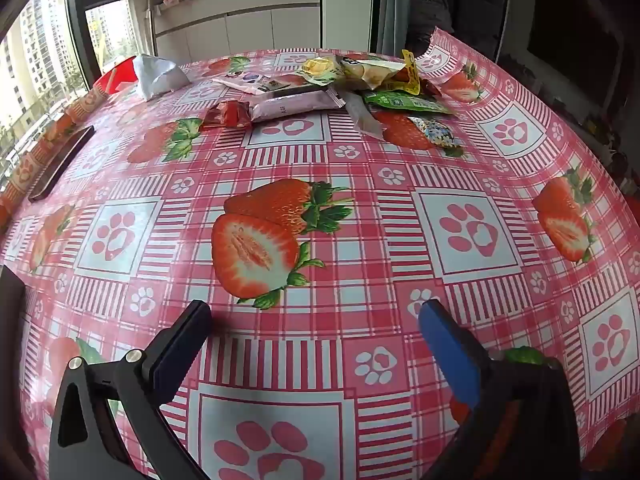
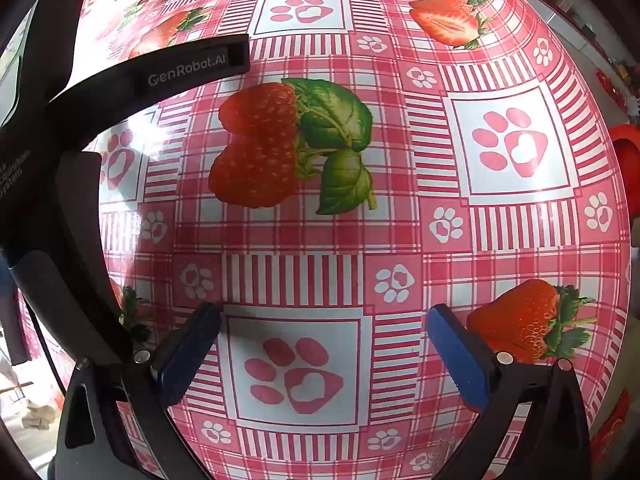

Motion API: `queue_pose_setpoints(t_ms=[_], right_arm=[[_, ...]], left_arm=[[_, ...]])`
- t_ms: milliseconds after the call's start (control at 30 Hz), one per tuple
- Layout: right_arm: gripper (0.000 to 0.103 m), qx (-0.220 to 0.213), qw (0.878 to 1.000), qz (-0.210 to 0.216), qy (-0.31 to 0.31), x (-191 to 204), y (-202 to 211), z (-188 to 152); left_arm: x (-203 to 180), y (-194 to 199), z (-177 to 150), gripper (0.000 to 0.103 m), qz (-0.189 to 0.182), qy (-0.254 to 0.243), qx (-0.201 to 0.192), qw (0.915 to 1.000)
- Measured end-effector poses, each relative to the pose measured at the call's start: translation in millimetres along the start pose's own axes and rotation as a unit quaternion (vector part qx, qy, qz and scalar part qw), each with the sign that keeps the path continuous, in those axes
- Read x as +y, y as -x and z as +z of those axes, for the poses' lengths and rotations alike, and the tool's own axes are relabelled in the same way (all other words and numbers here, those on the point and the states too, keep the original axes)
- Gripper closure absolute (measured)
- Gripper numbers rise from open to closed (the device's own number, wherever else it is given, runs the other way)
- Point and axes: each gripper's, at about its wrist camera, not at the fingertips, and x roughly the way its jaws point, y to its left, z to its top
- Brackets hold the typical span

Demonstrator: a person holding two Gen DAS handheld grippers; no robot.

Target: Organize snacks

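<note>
A pile of snack packets (image 1: 360, 80) lies at the far side of the table: a pink bar wrapper (image 1: 296, 106), a small red packet (image 1: 228, 116), green packets (image 1: 404, 102), yellow packets (image 1: 372, 68) and a flowered packet (image 1: 438, 134). My left gripper (image 1: 316, 320) is open and empty, low over the strawberry tablecloth (image 1: 280, 220), well short of the pile. My right gripper (image 2: 324, 324) is open and empty over the tablecloth (image 2: 400, 220). The left gripper's black body (image 2: 168, 72) shows at the left of the right wrist view.
A dark phone (image 1: 60, 164) lies near the table's left edge. A white crumpled bag (image 1: 158, 74) and a red chair back (image 1: 116, 76) are at the far left. White cabinets (image 1: 240, 28) and windows stand behind. The tablecloth's far right corner (image 1: 444, 48) curls up.
</note>
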Motion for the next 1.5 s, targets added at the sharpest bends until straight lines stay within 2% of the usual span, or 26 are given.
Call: queue_pose_setpoints(t_ms=[500,1067,1500], right_arm=[[0.000,0.005,1.000,0.000,0.000,1,4,-16],[0.000,0.035,0.999,0.000,-0.010,-1,-5,5],[0.000,0.027,1.000,0.000,-0.009,-1,-4,2]], left_arm=[[0,0,0,0.000,0.000,0.000,0.000,1.0000],[0,0,0,0.000,0.000,0.000,0.000,1.0000],[0,0,0,0.000,0.000,0.000,0.000,1.0000]])
